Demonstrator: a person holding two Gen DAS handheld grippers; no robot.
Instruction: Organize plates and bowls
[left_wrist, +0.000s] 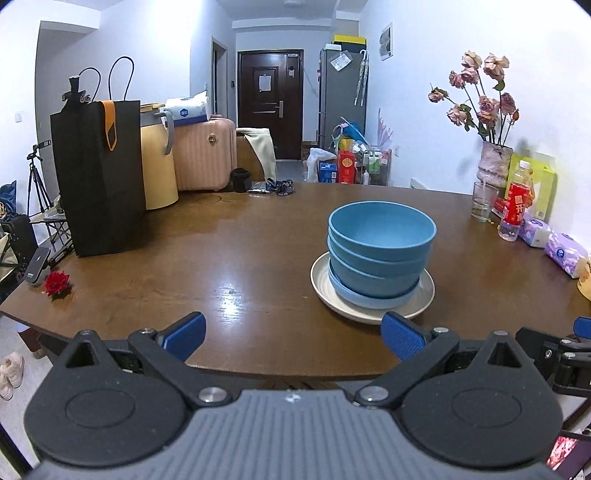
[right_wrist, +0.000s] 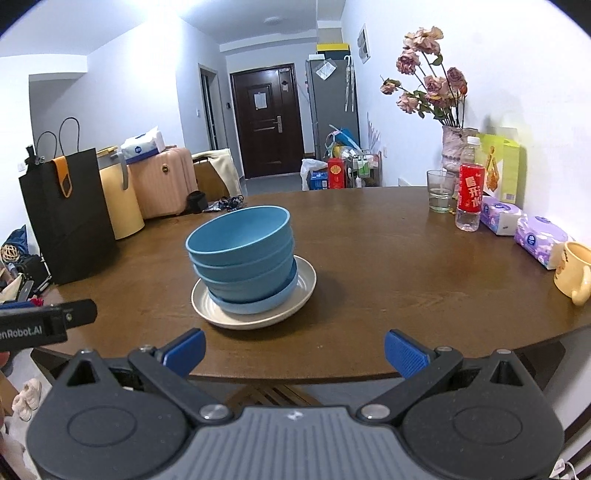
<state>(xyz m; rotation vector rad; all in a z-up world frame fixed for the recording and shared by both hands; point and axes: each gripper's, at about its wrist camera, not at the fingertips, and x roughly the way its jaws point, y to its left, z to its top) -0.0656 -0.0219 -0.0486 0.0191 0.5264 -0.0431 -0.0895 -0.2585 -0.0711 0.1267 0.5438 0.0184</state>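
Three blue bowls (left_wrist: 382, 236) (right_wrist: 240, 240) sit nested on a light blue plate (left_wrist: 373, 298) (right_wrist: 255, 303), which rests on a white plate (left_wrist: 369, 312) (right_wrist: 255, 317) on the brown table (left_wrist: 240, 258) (right_wrist: 388, 266). My left gripper (left_wrist: 293, 336) is open over the near table edge, left of and in front of the stack, holding nothing. My right gripper (right_wrist: 294, 350) is open too, in front of the stack and slightly right of it, empty. The other gripper's body shows at the right edge of the left view (left_wrist: 569, 350) and the left edge of the right view (right_wrist: 44, 321).
A black paper bag (left_wrist: 98, 177) (right_wrist: 66, 214) stands at the table's left, a red flower (left_wrist: 56, 282) near it. At the right are a glass (right_wrist: 440, 190), a red-labelled bottle (right_wrist: 469, 195), tissue packs (right_wrist: 541, 236), a yellow mug (right_wrist: 574, 271) and a vase (left_wrist: 495, 162).
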